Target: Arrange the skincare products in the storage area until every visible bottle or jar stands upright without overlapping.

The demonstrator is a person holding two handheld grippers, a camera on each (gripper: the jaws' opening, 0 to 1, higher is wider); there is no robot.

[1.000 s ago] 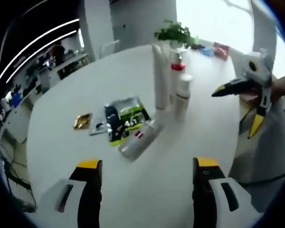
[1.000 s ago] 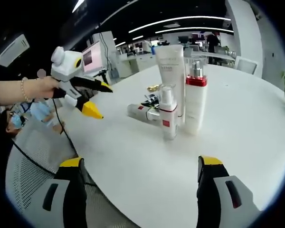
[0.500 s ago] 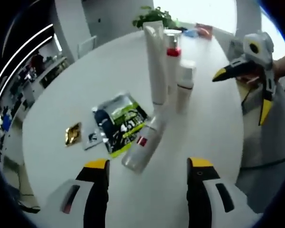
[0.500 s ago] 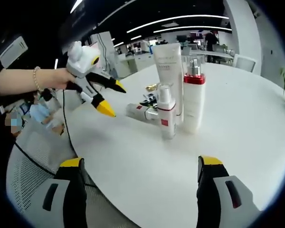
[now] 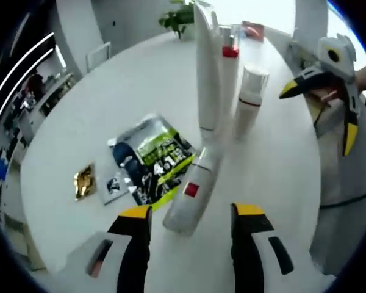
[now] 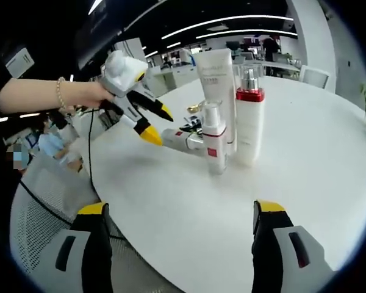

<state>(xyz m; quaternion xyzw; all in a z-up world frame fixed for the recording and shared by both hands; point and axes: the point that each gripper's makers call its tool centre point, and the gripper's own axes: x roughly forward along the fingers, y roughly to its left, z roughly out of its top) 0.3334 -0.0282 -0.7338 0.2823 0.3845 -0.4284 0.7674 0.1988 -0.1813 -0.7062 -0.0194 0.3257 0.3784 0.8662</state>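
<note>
Our left tongs (image 5: 186, 218) have come closer over the lying white bottle (image 5: 194, 194) (smooth, cylindrical, red label), jaws spread; our right tongs (image 6: 177, 215) stay spread above the glossy surface (image 6: 305, 159).

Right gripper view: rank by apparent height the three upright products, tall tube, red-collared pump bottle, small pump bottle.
1. Tall tube, tallest.
2. Red-collared pump bottle, slightly shorter.
3. Small pump bottle, shortest, though it stands nearest the camera.
The first two stand side by side, so their ranking is fairly safe.

White table (image 5: 79, 104): bottles (image 5: 250, 101), lying tube (image 5: 194, 189), sachets (image 5: 152, 155).
</note>
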